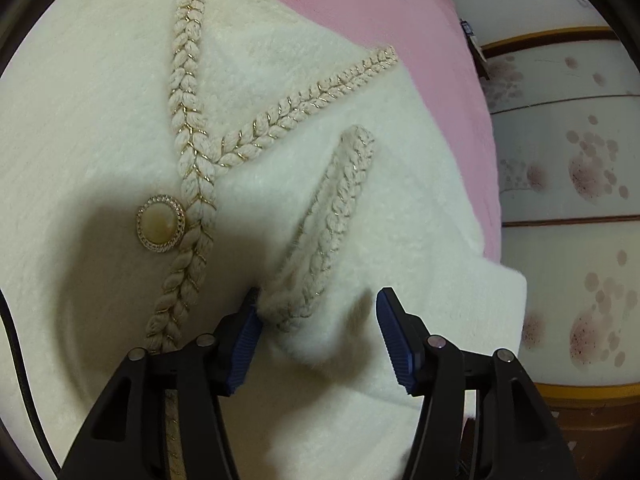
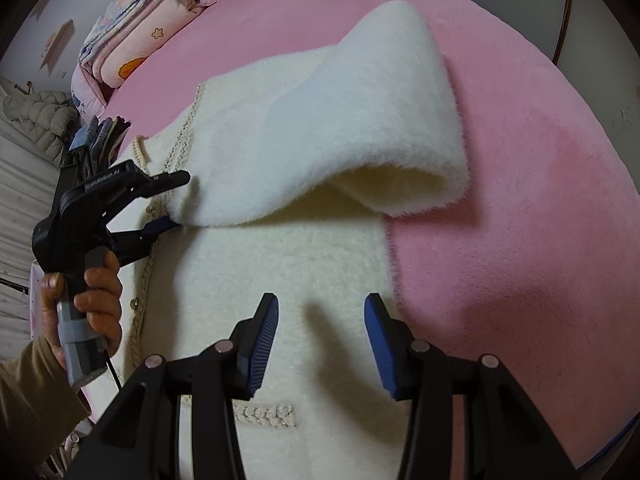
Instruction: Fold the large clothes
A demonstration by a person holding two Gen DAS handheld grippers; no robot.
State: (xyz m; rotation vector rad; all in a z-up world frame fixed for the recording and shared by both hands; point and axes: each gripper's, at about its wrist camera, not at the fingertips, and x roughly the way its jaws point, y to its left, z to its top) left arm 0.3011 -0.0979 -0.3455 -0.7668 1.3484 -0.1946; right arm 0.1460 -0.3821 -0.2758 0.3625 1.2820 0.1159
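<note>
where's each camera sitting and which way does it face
Left wrist: on the left hand-held gripper, looking steeply down at the cream cardigan; its fingers straddle the sleeve cuff.
Right wrist: on the right hand-held gripper, looking down across the cardigan and pink bedspread; the person's hand and brown sleeve show at left.
Shared: the cardigan, the folded-over sleeve, the bedspread, and the left hand-held gripper.

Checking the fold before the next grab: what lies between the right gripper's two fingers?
Only cream cardigan body, lying flat with a finger's shadow on it; the right gripper holds nothing. The right wrist view shows this, with the folded sleeve farther ahead.
</note>
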